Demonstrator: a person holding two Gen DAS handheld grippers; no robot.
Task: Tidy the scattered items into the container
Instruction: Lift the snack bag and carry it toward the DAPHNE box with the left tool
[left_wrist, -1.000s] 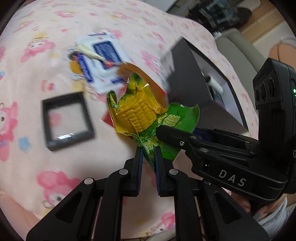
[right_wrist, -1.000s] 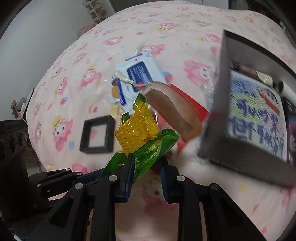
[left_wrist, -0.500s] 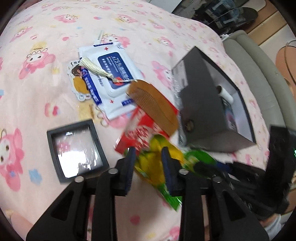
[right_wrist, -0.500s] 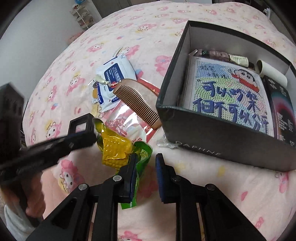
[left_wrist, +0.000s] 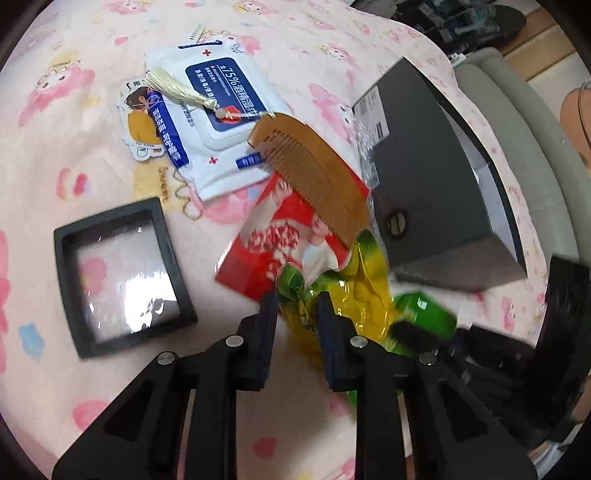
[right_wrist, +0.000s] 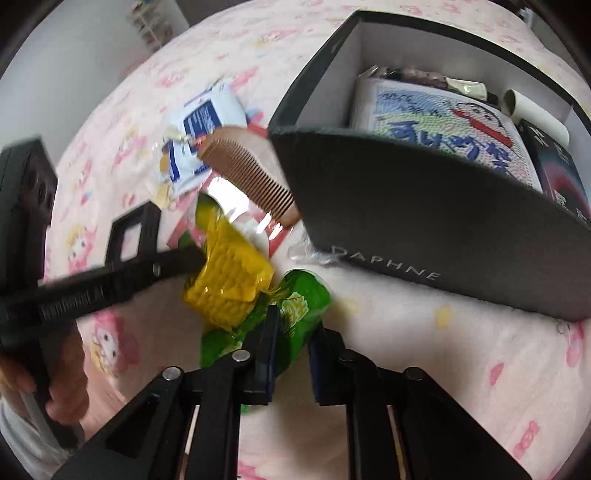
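The crinkled yellow-and-green corn snack packet (right_wrist: 236, 284) is pinched at opposite ends by the left claw (left_wrist: 295, 314) and right claw (right_wrist: 293, 332), just beside the open black cardboard box (right_wrist: 424, 229), its long axis running toward that box's near wall.

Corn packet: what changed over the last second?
The corn packet came down from mid-air onto the bedding beside the box. The jaws of the left gripper and right gripper have just been closing, with the packet between them. The comb, wipes and frame are unmoved.
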